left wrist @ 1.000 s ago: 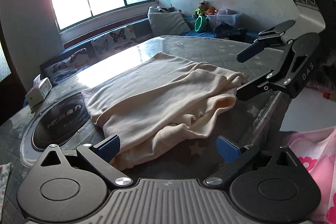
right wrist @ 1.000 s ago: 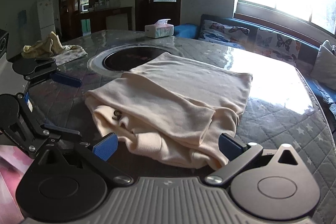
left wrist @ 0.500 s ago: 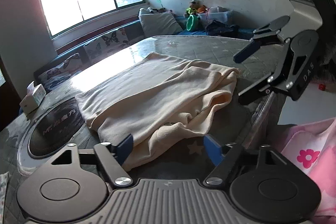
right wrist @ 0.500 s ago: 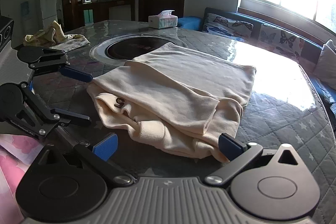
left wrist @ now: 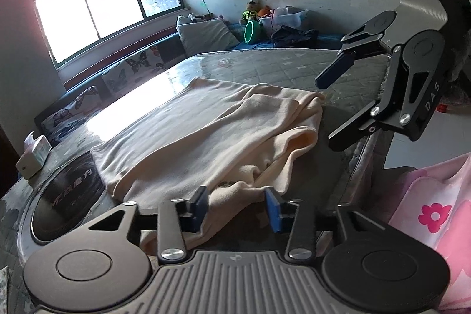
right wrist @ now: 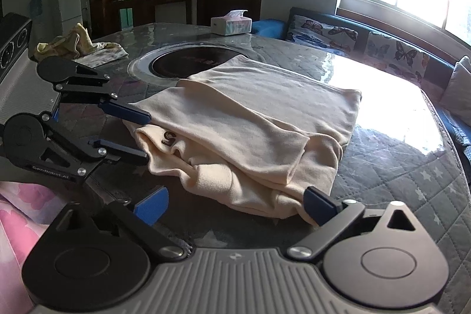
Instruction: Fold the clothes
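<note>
Left wrist view: cream garment (left wrist: 212, 134) edge is straddled by the part-closed left gripper (left wrist: 237, 203); right gripper (right wrist: 235, 200) is held spread wide

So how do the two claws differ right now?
The left claw has its blue pads drawn close around the near edge of the cream garment; the right claw is spread wide, with nothing between its pads and one pad touching the garment's corner. Both are black with blue pads and sit low at the table edge.
</note>
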Motion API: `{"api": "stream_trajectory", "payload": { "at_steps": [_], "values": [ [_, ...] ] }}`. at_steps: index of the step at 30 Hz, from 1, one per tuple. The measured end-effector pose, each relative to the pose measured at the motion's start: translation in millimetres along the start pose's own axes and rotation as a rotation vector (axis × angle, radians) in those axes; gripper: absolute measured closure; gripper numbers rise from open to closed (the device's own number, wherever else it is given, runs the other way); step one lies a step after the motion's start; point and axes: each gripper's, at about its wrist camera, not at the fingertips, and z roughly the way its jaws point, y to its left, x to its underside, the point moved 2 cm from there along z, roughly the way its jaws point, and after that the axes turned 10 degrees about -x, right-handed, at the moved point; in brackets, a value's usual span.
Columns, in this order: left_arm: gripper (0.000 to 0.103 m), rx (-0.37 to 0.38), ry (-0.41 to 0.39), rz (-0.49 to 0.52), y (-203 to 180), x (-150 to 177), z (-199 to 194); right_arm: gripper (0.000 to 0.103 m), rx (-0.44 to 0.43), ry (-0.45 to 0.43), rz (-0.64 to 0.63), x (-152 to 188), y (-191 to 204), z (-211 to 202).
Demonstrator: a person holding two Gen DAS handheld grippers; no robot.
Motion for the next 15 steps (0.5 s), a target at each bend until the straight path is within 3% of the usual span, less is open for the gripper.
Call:
{"api": "stream_trajectory", "payload": {
  "at_steps": [6,15],
  "values": [
    [0.091,0.017,-0.009,-0.009,3.4,-3.2,1.3,0.01,0.001,0.0,-0.017,-1.3,1.8,-1.2],
    [0.093,0.011,-0.042,-0.071,22.1,-17.4,-1.0,0.02,0.004,-0.011,-0.12,-4.8,10.6,3.0]
  ]
}}
